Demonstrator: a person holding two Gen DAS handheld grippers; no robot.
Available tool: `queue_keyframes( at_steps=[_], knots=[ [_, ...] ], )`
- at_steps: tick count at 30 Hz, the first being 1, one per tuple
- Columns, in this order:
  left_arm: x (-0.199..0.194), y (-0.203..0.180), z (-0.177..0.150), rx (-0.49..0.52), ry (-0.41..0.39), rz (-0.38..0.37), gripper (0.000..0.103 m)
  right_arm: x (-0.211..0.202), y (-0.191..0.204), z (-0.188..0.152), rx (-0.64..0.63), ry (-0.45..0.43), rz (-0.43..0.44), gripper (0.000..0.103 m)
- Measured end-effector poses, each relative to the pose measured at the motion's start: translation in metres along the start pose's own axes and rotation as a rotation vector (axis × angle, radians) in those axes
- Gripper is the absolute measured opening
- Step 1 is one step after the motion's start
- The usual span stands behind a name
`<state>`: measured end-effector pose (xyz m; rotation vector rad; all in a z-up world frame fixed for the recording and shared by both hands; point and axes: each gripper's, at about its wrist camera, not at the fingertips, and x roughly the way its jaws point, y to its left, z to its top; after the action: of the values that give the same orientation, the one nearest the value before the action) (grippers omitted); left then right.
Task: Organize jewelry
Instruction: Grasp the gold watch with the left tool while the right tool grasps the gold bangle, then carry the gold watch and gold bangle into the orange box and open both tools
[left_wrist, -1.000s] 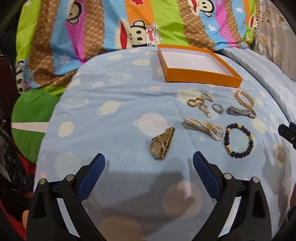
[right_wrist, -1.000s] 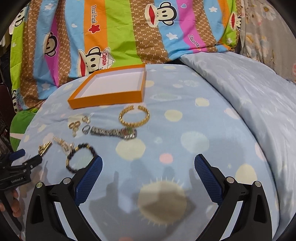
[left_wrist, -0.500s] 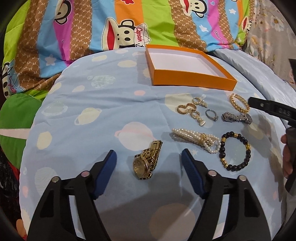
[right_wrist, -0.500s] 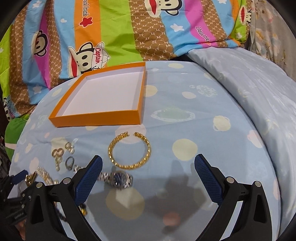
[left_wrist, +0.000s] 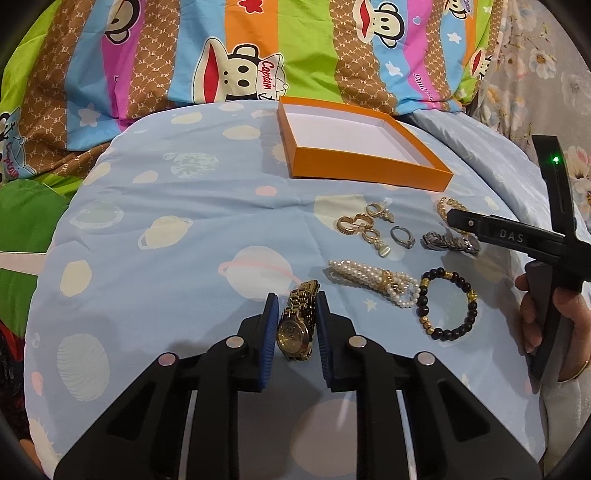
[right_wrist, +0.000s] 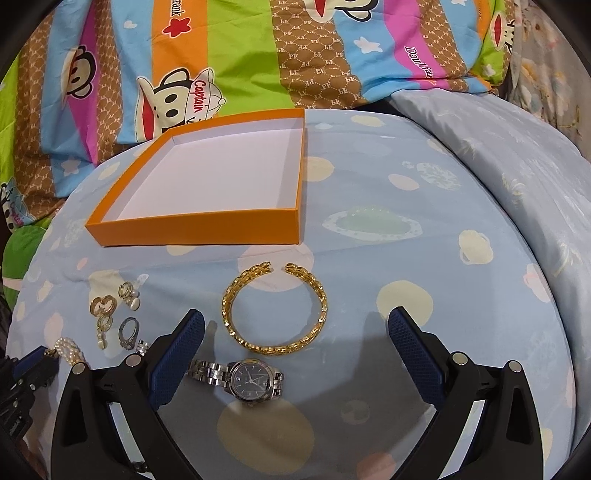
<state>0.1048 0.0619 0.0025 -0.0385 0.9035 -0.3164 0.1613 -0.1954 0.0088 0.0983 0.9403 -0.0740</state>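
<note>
My left gripper (left_wrist: 294, 308) has its blue pads (left_wrist: 270, 325) against both sides of a gold watch (left_wrist: 295, 330) lying on the blue bedspread. My right gripper (right_wrist: 295, 325) is open over a gold chain bangle (right_wrist: 275, 308) and a silver watch (right_wrist: 240, 376). An empty orange box (left_wrist: 364, 170) sits at the back; it also shows in the right wrist view (right_wrist: 199, 225). A pearl bracelet (left_wrist: 373, 280), a black bead bracelet (left_wrist: 447, 304), gold earrings (left_wrist: 364, 225) and a silver ring (left_wrist: 402, 236) lie between.
A striped monkey-print quilt (left_wrist: 221, 55) rises behind the box. A green cushion (left_wrist: 26, 221) lies at the left. The bedspread slopes up at the right (right_wrist: 517, 147). The right gripper's black body (left_wrist: 517, 236) and the hand holding it show in the left wrist view.
My left gripper moved forward and closed around the gold watch. My right gripper moved forward over the gold bangle and silver watch, staying open.
</note>
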Motion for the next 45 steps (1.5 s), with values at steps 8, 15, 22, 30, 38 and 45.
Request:
queue_keyframes(
  at_steps=[8, 15, 22, 30, 38, 45],
  knots=[
    [-0.005, -0.006, -0.003, 0.013, -0.011, -0.024, 0.015, 0.004, 0.009, 0.001, -0.05, 0.001, -0.029, 0.063],
    [-0.012, -0.008, -0.003, 0.011, -0.026, -0.039, 0.015, -0.003, 0.007, -0.001, -0.04, -0.03, -0.019, 0.057],
    [-0.035, -0.011, 0.002, 0.022, -0.07, -0.043, 0.015, -0.032, 0.004, 0.0, -0.023, -0.093, 0.019, 0.057],
    [-0.043, -0.022, 0.055, 0.105, -0.124, -0.02, 0.015, -0.058, 0.009, 0.048, -0.076, -0.167, 0.037, 0.057],
    [0.016, -0.045, 0.169, 0.156, -0.191, 0.069, 0.015, 0.003, 0.01, 0.138, -0.07, -0.105, 0.095, 0.057],
    [0.116, -0.052, 0.235, 0.122, -0.086, 0.164, 0.015, 0.078, 0.019, 0.175, -0.08, -0.006, 0.106, 0.057]
  ],
)
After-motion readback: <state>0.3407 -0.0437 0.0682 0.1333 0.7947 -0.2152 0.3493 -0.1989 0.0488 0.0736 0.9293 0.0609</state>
